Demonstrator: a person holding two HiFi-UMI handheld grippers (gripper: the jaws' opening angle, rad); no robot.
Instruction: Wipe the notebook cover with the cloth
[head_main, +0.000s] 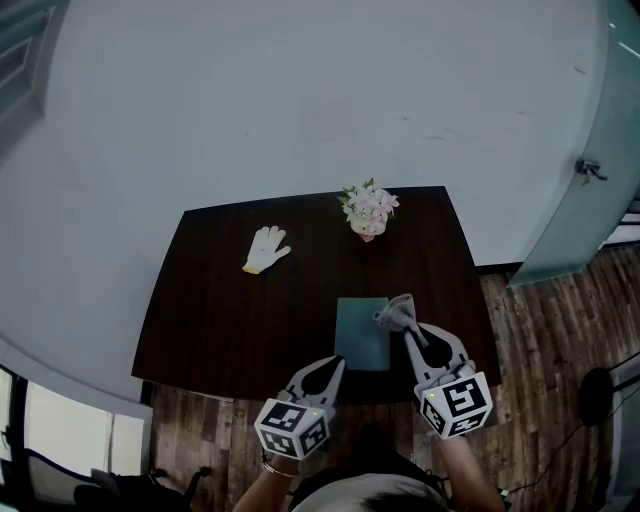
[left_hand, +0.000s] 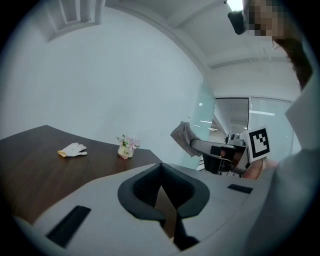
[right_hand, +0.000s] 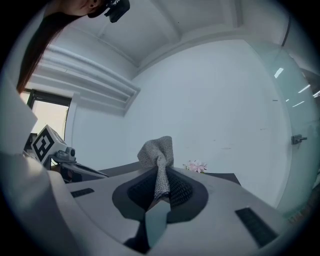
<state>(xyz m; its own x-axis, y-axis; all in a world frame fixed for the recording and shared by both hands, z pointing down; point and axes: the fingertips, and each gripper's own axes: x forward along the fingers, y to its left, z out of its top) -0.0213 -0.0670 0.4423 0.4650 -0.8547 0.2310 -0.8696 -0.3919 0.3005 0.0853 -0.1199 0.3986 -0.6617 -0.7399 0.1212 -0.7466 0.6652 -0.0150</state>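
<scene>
Pinching the bunched grey cloth (head_main: 394, 314), the right gripper (head_main: 408, 328) hovers at two o'clock of the teal notebook (head_main: 358, 340); lowering likely comes next, while the left gripper (head_main: 336, 364) is closed and empty.

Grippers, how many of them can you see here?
2. The left gripper is at the table's near edge, jaws shut on nothing. The right gripper is beside it, pinching the cloth near the notebook's right edge. None seem hidden.

Teal notebook (head_main: 362, 333), grey woven cloth (head_main: 395, 314), dark brown tabletop (head_main: 230, 320) — white glove (head_main: 265, 248), pink-and-white flowers (head_main: 369, 204)
</scene>
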